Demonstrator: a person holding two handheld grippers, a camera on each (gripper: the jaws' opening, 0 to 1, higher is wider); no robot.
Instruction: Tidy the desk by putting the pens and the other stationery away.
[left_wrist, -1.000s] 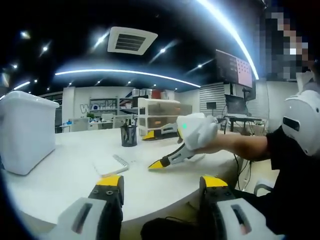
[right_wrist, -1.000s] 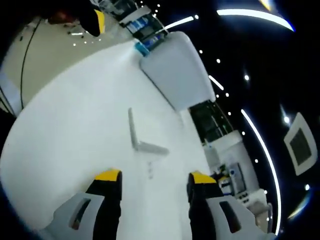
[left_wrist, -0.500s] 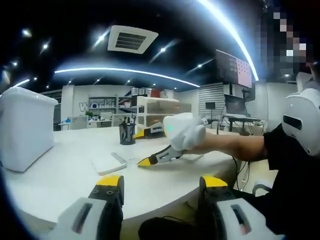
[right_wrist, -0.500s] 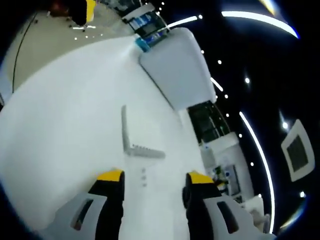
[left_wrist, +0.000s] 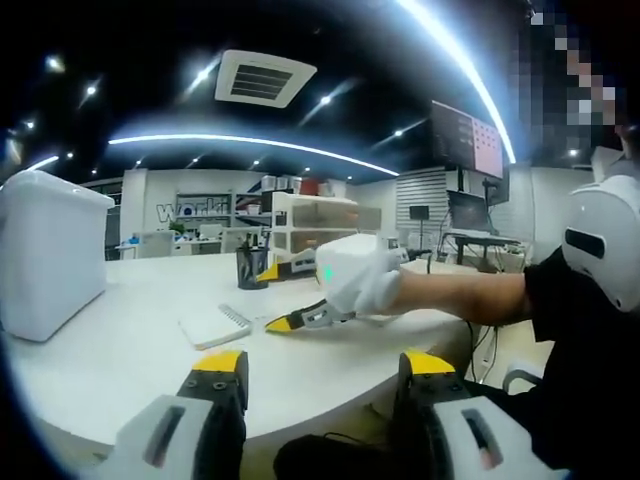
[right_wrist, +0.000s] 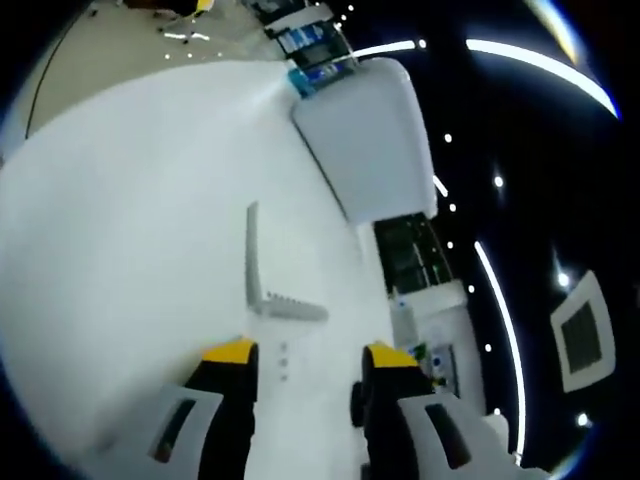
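notebook (right_wrist: 262, 262) lies just ahead of the right gripper (right_wrist: 305, 352) (jaws apart, empty), spiral edge crosswise to them

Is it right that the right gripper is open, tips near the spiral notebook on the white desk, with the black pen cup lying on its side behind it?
Not quite. The left gripper view shows the pen cup standing upright, with pens sticking out of its top. The rest holds: the right gripper is open, with its tips near the spiral notebook on the white desk.
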